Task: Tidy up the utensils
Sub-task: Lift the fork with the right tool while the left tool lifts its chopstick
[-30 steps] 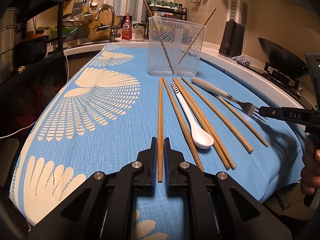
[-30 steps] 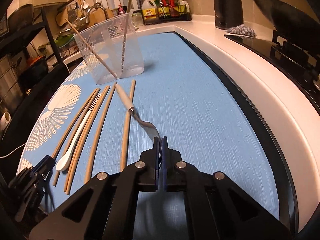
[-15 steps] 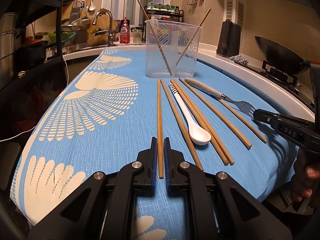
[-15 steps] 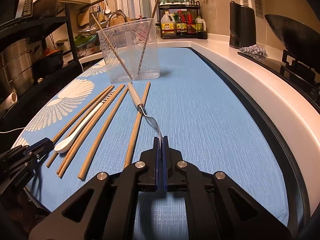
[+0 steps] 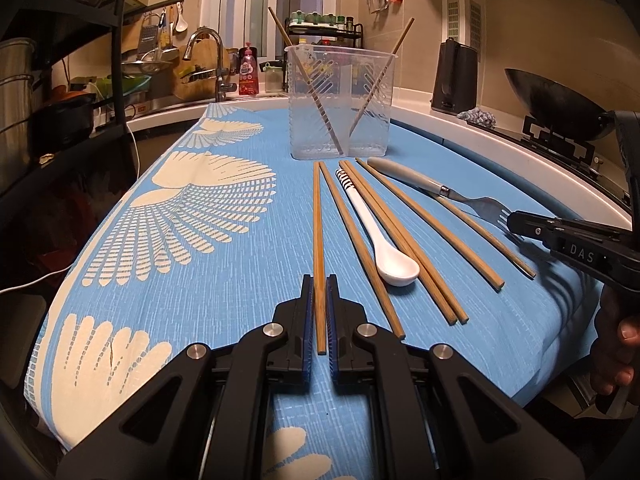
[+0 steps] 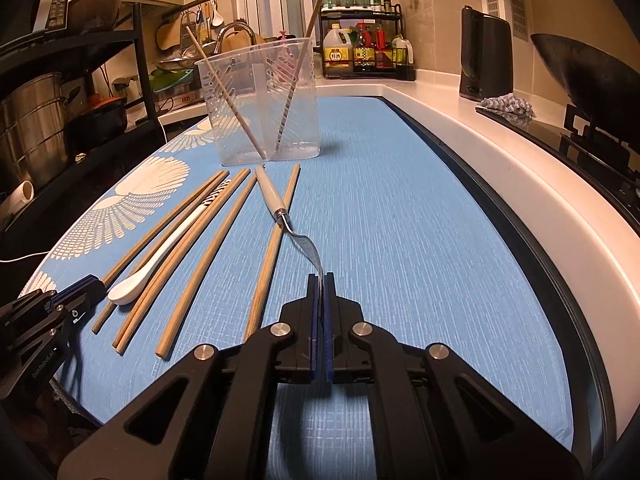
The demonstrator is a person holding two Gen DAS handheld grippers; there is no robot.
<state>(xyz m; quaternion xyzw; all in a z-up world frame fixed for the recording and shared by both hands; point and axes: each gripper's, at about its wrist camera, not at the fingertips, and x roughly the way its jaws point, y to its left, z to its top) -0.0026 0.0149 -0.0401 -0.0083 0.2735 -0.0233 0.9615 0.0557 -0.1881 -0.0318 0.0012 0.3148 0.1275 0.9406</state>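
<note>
My left gripper point(image 5: 319, 284) is shut on the near end of a wooden chopstick point(image 5: 318, 224) that lies along the blue cloth. My right gripper point(image 6: 321, 280) is shut on the tines of a fork point(image 6: 272, 196) with a pale handle; the fork also shows in the left wrist view point(image 5: 420, 184). Between them lie several more chopsticks point(image 5: 400, 236) and a white spoon point(image 5: 376, 236) with a striped handle. A clear plastic holder point(image 5: 340, 104) with two chopsticks leaning inside stands at the far end of the row.
The blue patterned cloth point(image 5: 180, 220) covers the counter. A white counter edge point(image 6: 500, 168) runs along the right, with a black kettle point(image 6: 486, 56) and a wok point(image 6: 592, 76) on a stove. A sink tap point(image 5: 208, 60) and dark shelving point(image 5: 60, 80) stand at the left.
Both cameras have tilted up and sit lower over the cloth. Each gripper keeps its hold, the left on the chopstick and the right on the fork.
</note>
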